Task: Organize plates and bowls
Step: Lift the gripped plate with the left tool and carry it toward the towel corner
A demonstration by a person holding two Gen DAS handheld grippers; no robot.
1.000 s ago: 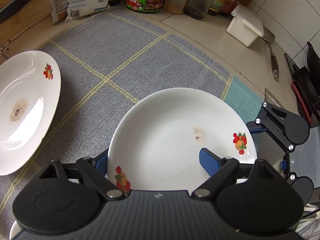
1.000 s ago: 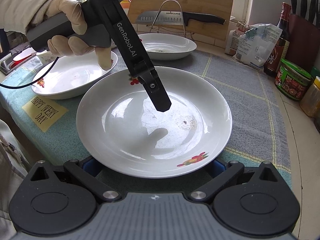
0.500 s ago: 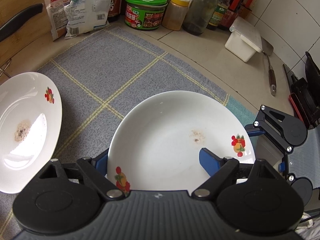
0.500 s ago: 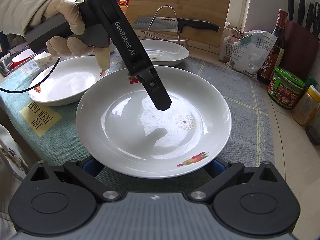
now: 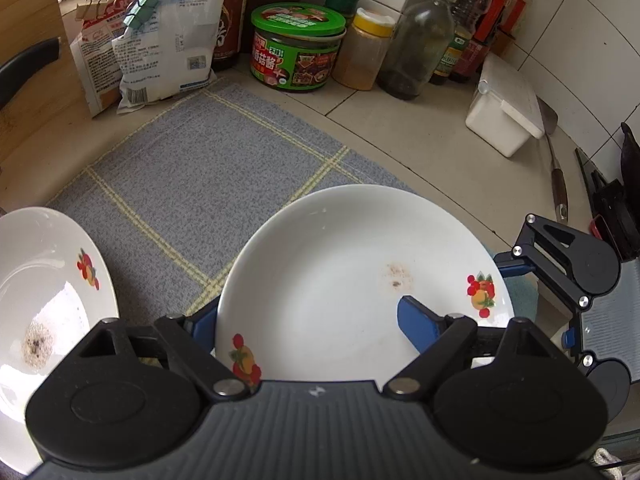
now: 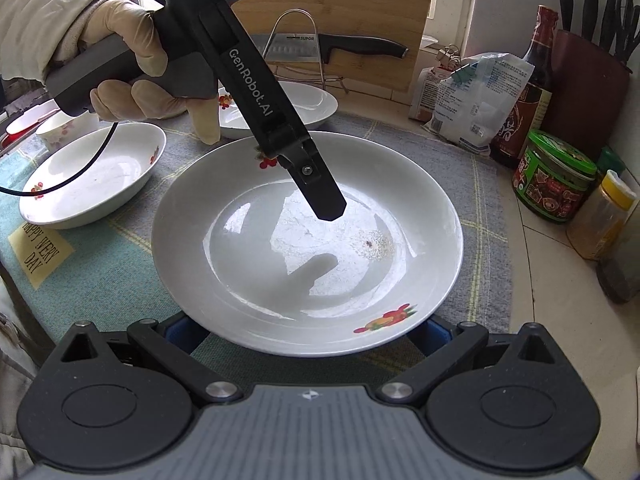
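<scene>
A white plate [image 5: 340, 272] with fruit decals and a brown speck is off the grey checked cloth [image 5: 208, 168], carried between both grippers. My left gripper [image 5: 308, 316] straddles its rim, one blue finger [image 5: 416, 326] over the dish and the other tucked under the edge. In the right wrist view that upper finger [image 6: 320, 196] hangs a little above the glossy plate [image 6: 280, 260]. My right gripper [image 6: 308, 332] has both fingers under the near rim, wide apart, pads hidden. A second plate [image 5: 48, 300] lies at the left.
Jars [image 5: 298, 48], bottles [image 5: 416, 48] and clipped bags [image 5: 160, 40] line the back wall beside a white box [image 5: 504, 112]. A deep plate [image 6: 92, 176], another plate [image 6: 280, 108], a small bowl [image 6: 60, 128] and a knife on a wire rack [image 6: 352, 46] lie beyond.
Both grippers and the plate have shifted together across the cloth toward the jars. The plate keeps its place between the fingers. The other plates have not moved.
</scene>
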